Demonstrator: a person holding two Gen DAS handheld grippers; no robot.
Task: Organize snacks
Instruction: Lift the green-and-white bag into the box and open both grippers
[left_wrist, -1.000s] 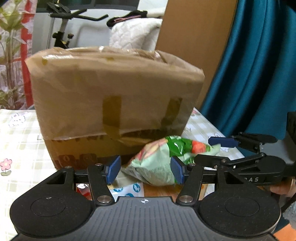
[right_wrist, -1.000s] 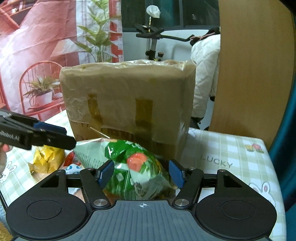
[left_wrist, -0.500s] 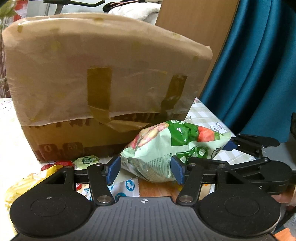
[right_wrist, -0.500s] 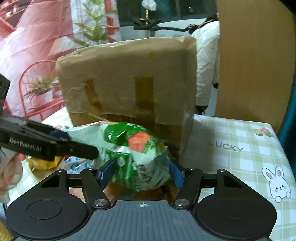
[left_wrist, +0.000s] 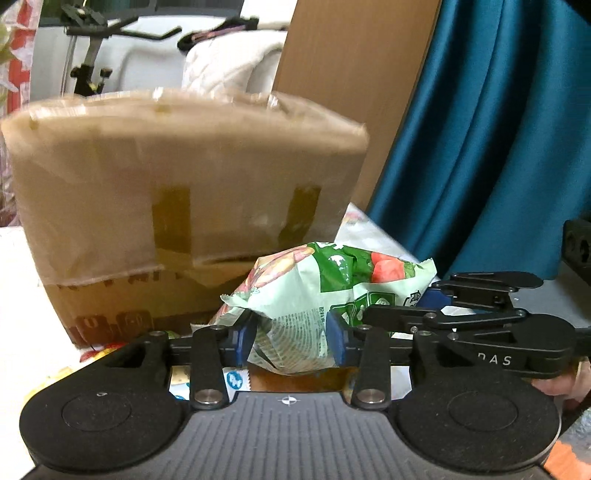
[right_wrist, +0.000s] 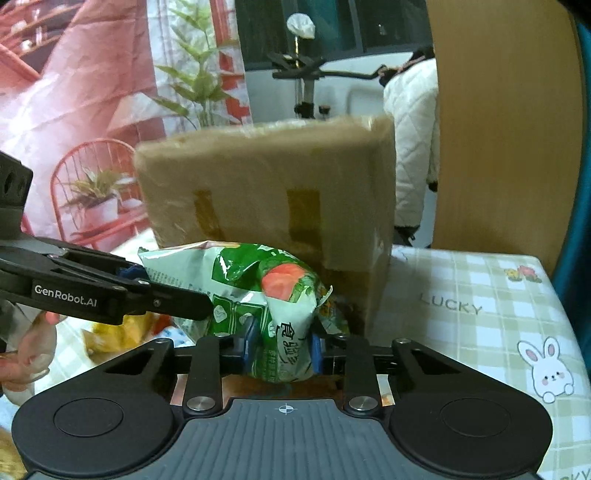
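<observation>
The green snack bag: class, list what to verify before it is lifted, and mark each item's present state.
1. Right hand-held gripper pinches the green snack bag: ok; its jaws just closed.
2. Left hand-held gripper pinches the other end: ok.
3. Bag clear of the taped cardboard box: cannot tell.
4. Box open on top: cannot tell.
5. Bag untorn: cannot tell.

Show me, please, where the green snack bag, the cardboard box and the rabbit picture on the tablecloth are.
green snack bag (right_wrist: 258, 291): right wrist view, on its glossy green front.
cardboard box (right_wrist: 266, 177): right wrist view, on its taped front face.
rabbit picture (right_wrist: 548, 369): right wrist view, on the rabbit's face.
</observation>
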